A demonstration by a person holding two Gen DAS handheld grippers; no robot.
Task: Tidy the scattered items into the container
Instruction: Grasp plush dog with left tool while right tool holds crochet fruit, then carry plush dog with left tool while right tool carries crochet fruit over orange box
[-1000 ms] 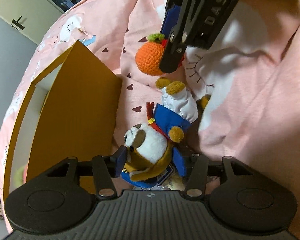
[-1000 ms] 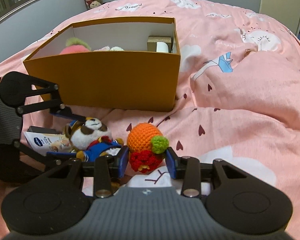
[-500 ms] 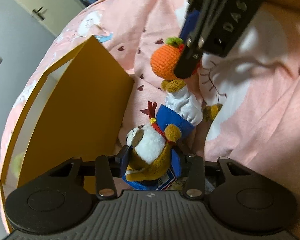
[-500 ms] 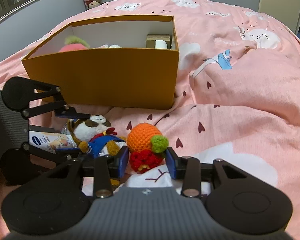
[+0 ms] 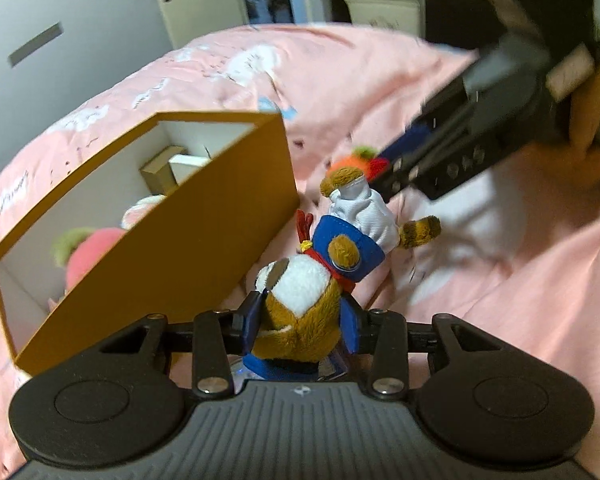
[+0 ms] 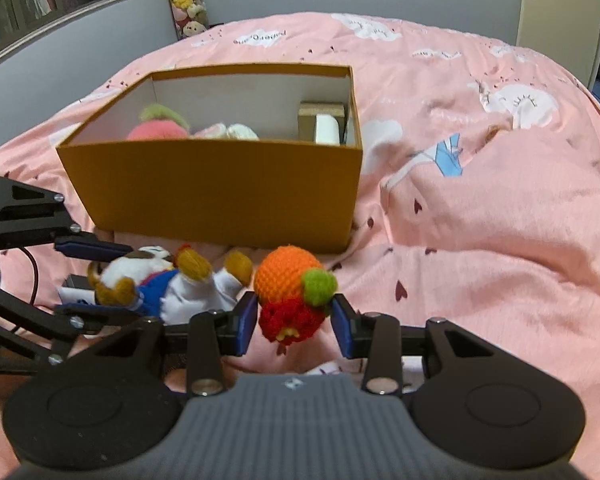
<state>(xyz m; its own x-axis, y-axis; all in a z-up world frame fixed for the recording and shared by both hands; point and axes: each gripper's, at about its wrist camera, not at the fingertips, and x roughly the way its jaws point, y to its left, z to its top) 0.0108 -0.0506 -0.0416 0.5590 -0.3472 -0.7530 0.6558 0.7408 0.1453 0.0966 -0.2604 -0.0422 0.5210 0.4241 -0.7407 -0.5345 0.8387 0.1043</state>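
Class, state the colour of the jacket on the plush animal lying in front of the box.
The jacket is blue; the left wrist view shows it best.

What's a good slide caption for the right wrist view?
Right gripper shut on crochet toy, plush beside it, box behind.

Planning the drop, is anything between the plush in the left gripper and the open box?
Only the box's near orange wall stands between; the plush in the left gripper sits below its rim. The top is open.
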